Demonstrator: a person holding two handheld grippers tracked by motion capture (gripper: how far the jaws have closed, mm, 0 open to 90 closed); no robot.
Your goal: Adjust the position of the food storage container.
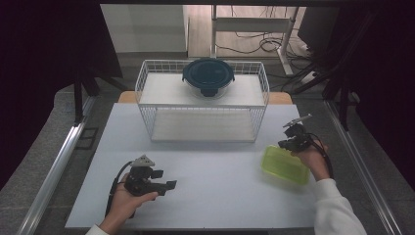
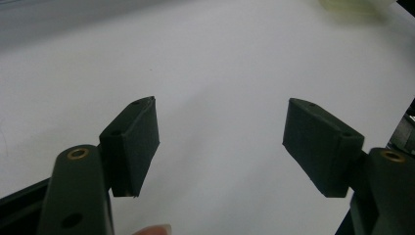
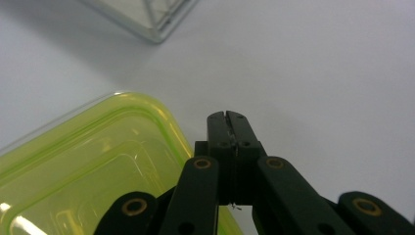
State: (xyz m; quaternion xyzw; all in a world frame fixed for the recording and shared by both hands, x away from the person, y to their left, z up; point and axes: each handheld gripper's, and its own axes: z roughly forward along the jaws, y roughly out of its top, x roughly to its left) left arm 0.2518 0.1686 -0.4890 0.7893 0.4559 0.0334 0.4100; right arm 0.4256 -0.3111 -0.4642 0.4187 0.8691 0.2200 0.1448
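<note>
The left gripper (image 2: 220, 142) is standing with its jaws spread wide apart, nothing between them, hovering over bare white table (image 2: 220, 58). The right gripper (image 3: 228, 120) is showing its jaws pressed together; whether a thin edge of the yellow-green container (image 3: 98, 161) is pinched between them cannot be told, but the jaws are sitting right at that container's rim.

The high view is showing what the gripper views are missing: the left gripper (image 1: 169, 185) lying low in the person's left hand (image 1: 125, 203) near the front of the table (image 1: 210, 196), and the right gripper (image 1: 288, 142) held in the right hand (image 1: 313, 159) just behind the yellow-green container (image 1: 284, 165), which is resting tilted on the table's right side. Well apart from both, a white wire rack (image 1: 203, 122) is standing at the table's far middle, carrying a round glass bowl with a dark blue lid (image 1: 208, 76) on its top shelf. A corner of the rack (image 3: 147, 19) is appearing in the right gripper view.
</note>
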